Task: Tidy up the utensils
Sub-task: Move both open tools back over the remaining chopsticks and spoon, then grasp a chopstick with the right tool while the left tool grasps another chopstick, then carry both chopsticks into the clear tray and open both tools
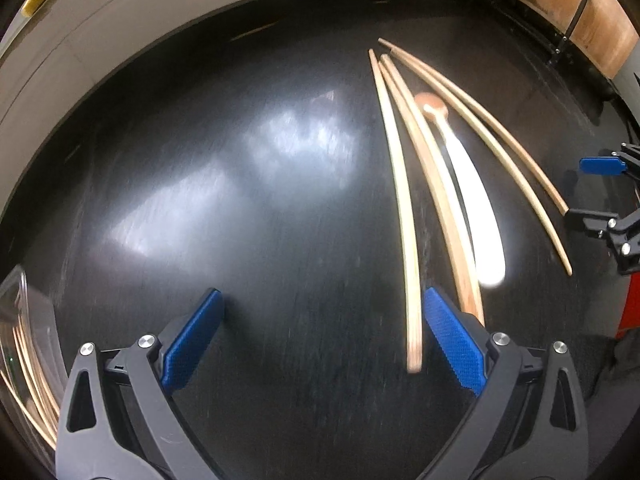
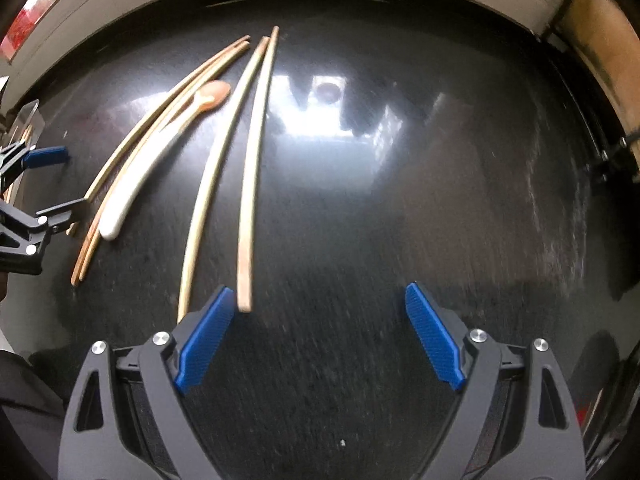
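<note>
Several wooden chopsticks (image 1: 404,184) and a spoon (image 1: 476,184) with a white handle and a wooden bowl lie on the black table (image 1: 240,200). In the right wrist view the chopsticks (image 2: 250,168) and the spoon (image 2: 160,148) lie to the left. My left gripper (image 1: 322,336) is open and empty, with the nearest chopstick end beside its right finger. My right gripper (image 2: 320,332) is open and empty, its left finger beside a chopstick end. Each gripper shows at the edge of the other's view: the right one (image 1: 600,196), the left one (image 2: 52,184).
A clear container (image 1: 28,360) holding wooden chopsticks stands at the left edge of the left wrist view. A pale wall runs behind the table. A wooden chair (image 1: 572,8) with a black frame stands at the back right.
</note>
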A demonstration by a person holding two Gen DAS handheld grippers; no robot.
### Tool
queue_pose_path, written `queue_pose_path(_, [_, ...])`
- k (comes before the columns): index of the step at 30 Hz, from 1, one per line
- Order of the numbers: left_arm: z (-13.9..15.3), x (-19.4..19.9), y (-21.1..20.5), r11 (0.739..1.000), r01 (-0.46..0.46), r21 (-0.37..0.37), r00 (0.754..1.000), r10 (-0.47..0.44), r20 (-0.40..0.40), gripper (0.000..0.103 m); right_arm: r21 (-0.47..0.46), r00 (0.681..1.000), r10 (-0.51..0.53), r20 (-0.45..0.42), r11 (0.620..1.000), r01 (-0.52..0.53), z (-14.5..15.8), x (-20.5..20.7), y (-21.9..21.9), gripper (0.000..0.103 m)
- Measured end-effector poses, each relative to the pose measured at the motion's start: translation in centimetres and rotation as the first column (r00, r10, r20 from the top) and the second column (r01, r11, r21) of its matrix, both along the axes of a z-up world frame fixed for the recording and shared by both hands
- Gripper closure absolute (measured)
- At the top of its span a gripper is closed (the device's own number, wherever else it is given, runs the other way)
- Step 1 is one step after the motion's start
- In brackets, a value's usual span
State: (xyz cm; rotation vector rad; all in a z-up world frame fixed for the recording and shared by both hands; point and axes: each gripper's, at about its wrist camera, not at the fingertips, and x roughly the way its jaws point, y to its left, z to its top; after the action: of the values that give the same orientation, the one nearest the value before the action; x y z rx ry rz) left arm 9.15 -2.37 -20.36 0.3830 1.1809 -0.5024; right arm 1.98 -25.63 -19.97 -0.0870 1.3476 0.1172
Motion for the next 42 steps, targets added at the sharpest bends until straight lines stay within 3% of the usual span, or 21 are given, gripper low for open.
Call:
queue_pose_path(6, [-0.3, 3.2, -1.6, 0.999, 0.035, -0.013, 0.999, -0.035, 0.022, 0.006, 0.027, 0.999, 0.030, 0.032, 0.999, -0.031, -0.1, 4.0, 1.4, 0.019])
queue_pose_path(8, [-0.3, 4.1, -2.0, 0.999, 0.037, -0.017, 0.999, -0.036, 0.028, 0.006, 0.031, 0.998, 0.040, 0.045, 0.999, -0.042, 0.1, 5.3, 1.6, 0.025])
queue_pose_path(12, [-0.4, 5.4, -3.0, 0.998, 0.054, -0.022, 0.998, -0.053, 0.034, 0.007, 0.039, 0.995, 0.065, 0.069, 0.997, -0.068, 0.8, 7.6, 1.9, 0.059])
queue_pose_path(14, [-0.3, 5.5, -3.4, 0.997, 0.066, -0.031, 0.997, -0.064, 0.047, 0.014, 0.043, 0.995, 0.071, 0.077, 0.996, -0.074, 1.0, 8.6, 1.9, 0.070])
queue_pose_path(17, [0.2, 5.7, -4.5, 0.996, 0.080, -0.042, 0.995, -0.077, 0.067, 0.038, 0.048, 0.993, 0.086, 0.082, 0.995, -0.090, 1.0, 9.2, 1.8, 0.087])
queue_pose_path(18, [0.4, 5.4, -5.0, 0.995, 0.086, -0.043, 0.994, -0.083, 0.071, 0.052, 0.049, 0.992, 0.092, 0.081, 0.994, -0.096, 1.1, 9.3, 1.9, 0.095])
queue_pose_path(19, [0.5, 5.0, -5.7, 0.995, 0.089, -0.044, 0.994, -0.086, 0.073, 0.071, 0.045, 0.992, 0.096, 0.079, 0.994, -0.099, 1.2, 9.5, 2.0, 0.095])
queue_pose_path(22, [0.7, 4.9, -6.5, 0.996, 0.070, -0.060, 0.997, -0.067, 0.046, 0.097, 0.053, 0.994, 0.083, 0.074, 0.995, -0.087, 1.2, 9.6, 1.8, 0.095])
queue_pose_path(30, [2.0, 5.4, -5.9, 0.995, -0.041, -0.089, 0.999, 0.040, -0.019, 0.097, 0.113, 0.998, -0.004, 0.057, 0.994, -0.003, 1.9, 9.6, 0.8, 0.095])
queue_pose_path(38, [6.2, 4.2, -4.2, 0.985, -0.140, -0.099, 0.990, 0.141, 0.004, 0.097, 0.181, 0.994, -0.029, 0.101, 0.983, 0.011, 6.8, 7.3, 1.2, 0.095])
queue_pose_path(42, [9.3, 2.9, -2.1, 0.969, -0.221, -0.109, 0.974, 0.224, 0.020, 0.097, 0.217, 0.993, -0.013, 0.117, 0.976, -0.013, 9.4, 6.2, 2.3, 0.095])
